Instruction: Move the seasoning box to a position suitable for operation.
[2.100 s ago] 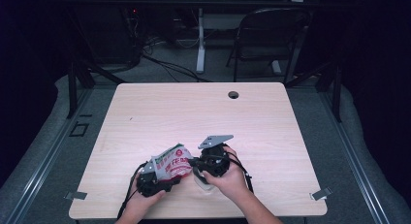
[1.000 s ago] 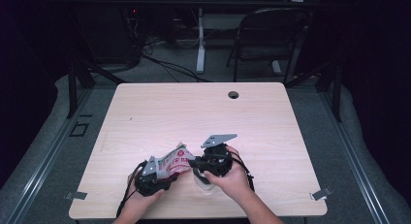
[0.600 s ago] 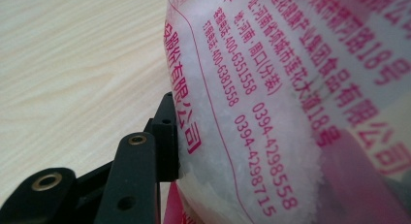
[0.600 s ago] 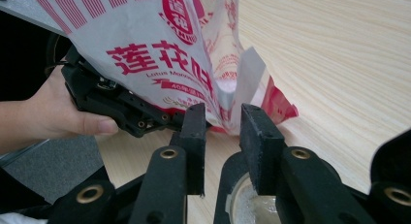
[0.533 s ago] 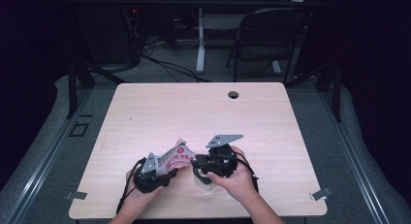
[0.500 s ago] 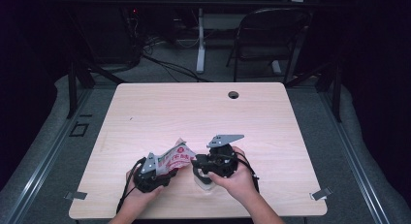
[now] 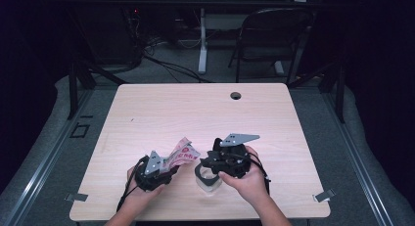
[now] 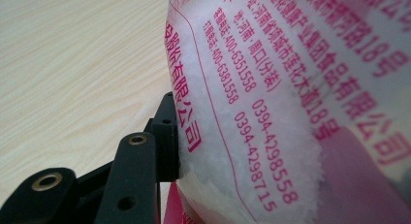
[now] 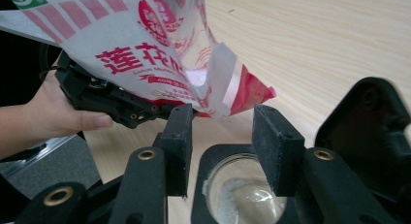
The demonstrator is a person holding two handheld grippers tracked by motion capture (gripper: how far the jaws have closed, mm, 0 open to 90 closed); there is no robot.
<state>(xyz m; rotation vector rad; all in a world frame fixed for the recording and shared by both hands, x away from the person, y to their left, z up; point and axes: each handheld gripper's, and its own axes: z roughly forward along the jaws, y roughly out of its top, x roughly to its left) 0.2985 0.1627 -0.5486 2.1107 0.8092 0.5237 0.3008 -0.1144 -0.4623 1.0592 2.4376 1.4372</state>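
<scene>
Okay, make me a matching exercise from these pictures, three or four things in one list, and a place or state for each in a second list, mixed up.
Column one:
1. red and white packet
2. glass jar
3. round hole
4. folding chair

Column two:
A. on the floor beyond the table's far edge
B. clamped in the left claw, tilted toward the right claw
C. in the tabletop near its far edge
D. upright on the table below the right claw, some white stuff inside

Pairs: 1-B, 2-D, 3-C, 4-A
</scene>
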